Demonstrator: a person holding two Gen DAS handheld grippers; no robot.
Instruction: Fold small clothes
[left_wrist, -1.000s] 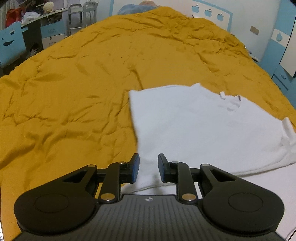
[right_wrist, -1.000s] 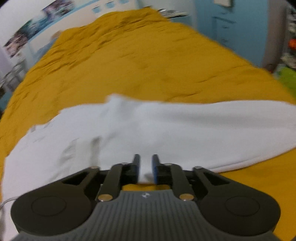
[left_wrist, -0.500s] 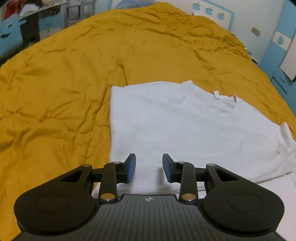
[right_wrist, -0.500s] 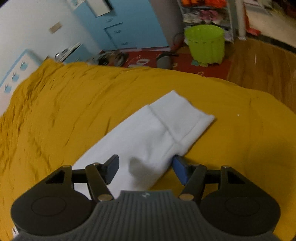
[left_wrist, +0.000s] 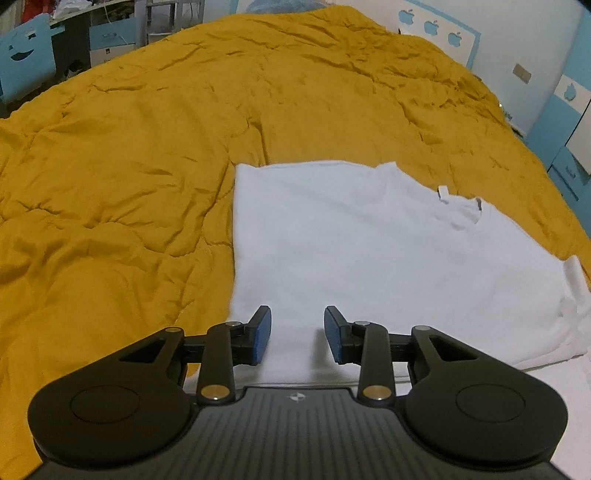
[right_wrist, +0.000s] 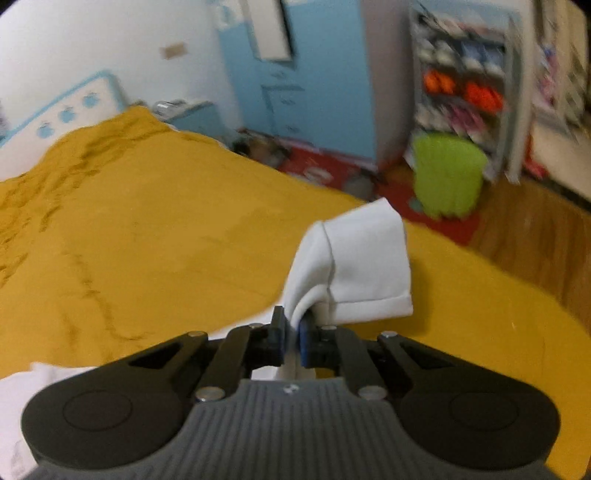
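Observation:
A white T-shirt (left_wrist: 369, 251) lies spread flat on a mustard-yellow bed cover (left_wrist: 129, 147), its collar with a tag at the far right. My left gripper (left_wrist: 297, 334) is open and empty, hovering just above the shirt's near edge. In the right wrist view my right gripper (right_wrist: 293, 332) is shut on the shirt's white sleeve (right_wrist: 364, 269), which is pinched between the blue pads and lifted off the yellow cover (right_wrist: 147, 240), its hemmed cuff standing up beyond the fingertips.
A green bin (right_wrist: 447, 173) stands on a red mat on the wooden floor past the bed's edge. A blue cabinet (right_wrist: 306, 74) and a cluttered shelf rack (right_wrist: 465, 81) stand behind. Blue furniture (left_wrist: 26, 62) sits beyond the bed at far left.
My right gripper has closed on the sleeve, which lay flat between its open jaws half a second ago, and raised it. My left gripper opened a little wider and stayed over the shirt's near edge.

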